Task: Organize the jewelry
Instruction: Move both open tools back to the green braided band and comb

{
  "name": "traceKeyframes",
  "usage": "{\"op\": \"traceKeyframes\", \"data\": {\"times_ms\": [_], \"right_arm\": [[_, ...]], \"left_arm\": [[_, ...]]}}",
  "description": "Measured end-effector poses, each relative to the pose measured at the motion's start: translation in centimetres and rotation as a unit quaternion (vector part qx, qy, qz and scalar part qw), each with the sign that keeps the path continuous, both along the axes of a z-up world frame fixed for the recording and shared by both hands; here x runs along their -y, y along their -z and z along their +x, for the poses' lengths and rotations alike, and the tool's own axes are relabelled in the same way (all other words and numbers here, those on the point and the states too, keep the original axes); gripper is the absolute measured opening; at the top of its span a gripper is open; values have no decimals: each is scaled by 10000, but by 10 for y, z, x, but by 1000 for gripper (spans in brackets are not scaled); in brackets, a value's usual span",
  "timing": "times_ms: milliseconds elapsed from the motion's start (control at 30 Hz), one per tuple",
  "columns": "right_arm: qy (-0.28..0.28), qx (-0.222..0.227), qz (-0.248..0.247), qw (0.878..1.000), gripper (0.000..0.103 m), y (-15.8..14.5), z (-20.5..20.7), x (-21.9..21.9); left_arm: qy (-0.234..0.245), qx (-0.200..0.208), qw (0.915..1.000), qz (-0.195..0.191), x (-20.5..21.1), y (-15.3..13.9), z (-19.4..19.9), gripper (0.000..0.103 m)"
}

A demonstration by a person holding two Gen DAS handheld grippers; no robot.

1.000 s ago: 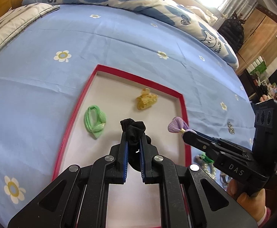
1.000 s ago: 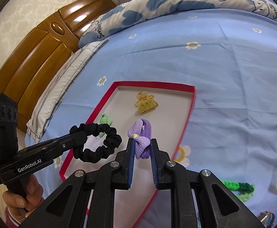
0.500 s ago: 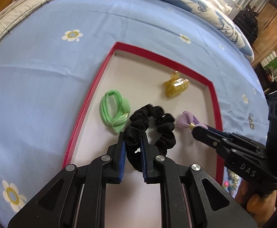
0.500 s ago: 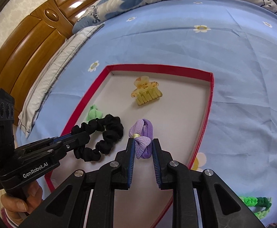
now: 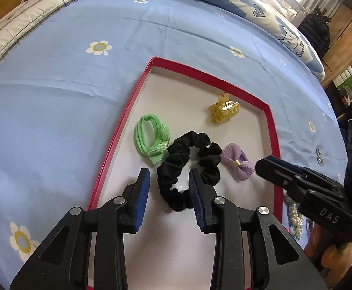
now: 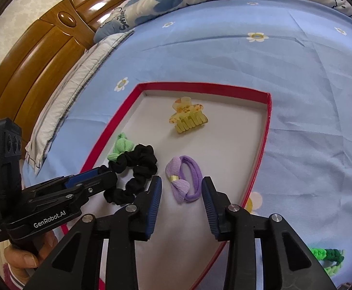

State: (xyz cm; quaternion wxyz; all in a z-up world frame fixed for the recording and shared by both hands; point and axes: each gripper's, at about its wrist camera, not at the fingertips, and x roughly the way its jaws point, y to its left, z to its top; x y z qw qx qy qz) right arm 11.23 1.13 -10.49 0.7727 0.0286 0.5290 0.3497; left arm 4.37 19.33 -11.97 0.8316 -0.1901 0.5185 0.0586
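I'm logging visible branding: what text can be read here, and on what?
"DAS": side of the right gripper.
"GenRobot.AI": side of the left gripper.
"Smile", partly cut off: patterned duvet.
Small white print beside "GenRobot.AI": too small to read.

Tray's (image 6: pixel 260 159) far half lies free except the yellow claw clip (image 6: pixel 188 119).

Left gripper (image 5: pixel 168 183) angled down, jaws opening, right gripper (image 6: pixel 181 193) beside it, jaws opening

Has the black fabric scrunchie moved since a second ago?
Yes. The black fabric scrunchie came down from the left claw onto the red-rimmed tray, beside the green bow tie.
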Motion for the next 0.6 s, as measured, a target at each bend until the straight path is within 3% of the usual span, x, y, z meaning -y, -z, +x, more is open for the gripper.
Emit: {"op": "traceKeyframes", "data": {"times_ms": [167, 300, 600], "right_arm": [[64, 110, 126, 9998, 38, -15, -6, 15], [186, 183, 200, 9995, 40, -26, -12, 34], [591, 222, 224, 9978, 41, -32, -23, 91]], "left_arm": [[19, 129, 9999, -21, 6, -14, -5, 32], [102, 286, 9995, -26, 18, -28, -8, 39], [540, 460, 9974, -90, 65, -48, -4, 39]]}}
